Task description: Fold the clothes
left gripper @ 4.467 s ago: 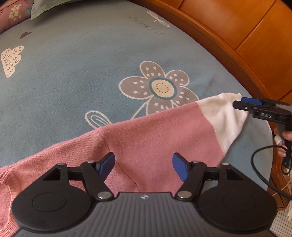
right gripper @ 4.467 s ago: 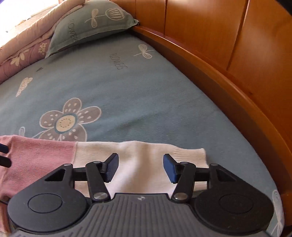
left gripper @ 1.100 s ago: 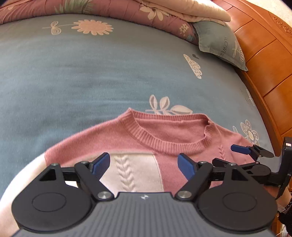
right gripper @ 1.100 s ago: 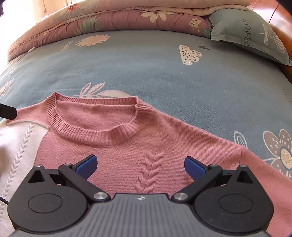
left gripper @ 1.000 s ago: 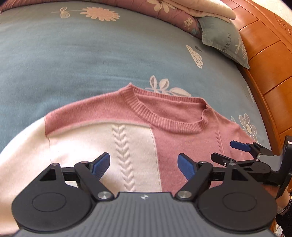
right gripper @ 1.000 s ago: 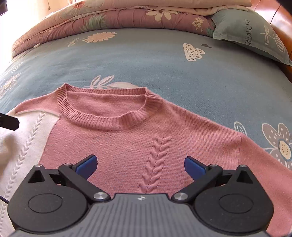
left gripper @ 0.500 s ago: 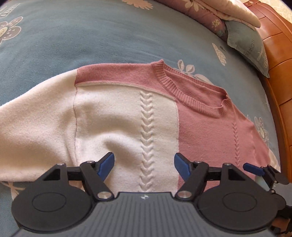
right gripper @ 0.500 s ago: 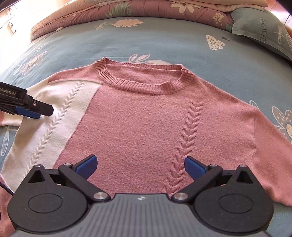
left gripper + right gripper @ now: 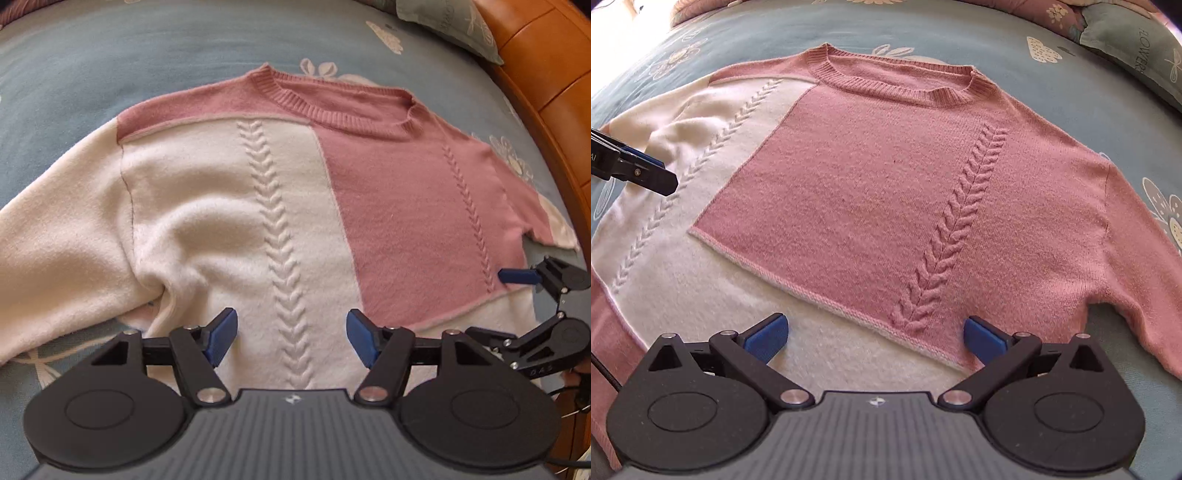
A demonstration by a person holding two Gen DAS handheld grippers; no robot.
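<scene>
Here, sweater (image 9: pixel 280 192): we see it spread flat, front up, on the blue flowered bedsheet (image 9: pixel 74 59), neckline toward the pillow (image 9: pixel 1137 48).
Colours: cream on our left half, pink on the right, with a cable rib down each.
Left gripper (image 9: pixel 291 338): we note the jaws parted, nothing between them, above the cream hem.
Right gripper (image 9: pixel 875 336): spread wide, empty, over the hem where pink meets cream.
Headboard (image 9: pixel 546 66): wooden, along our right side.
</scene>
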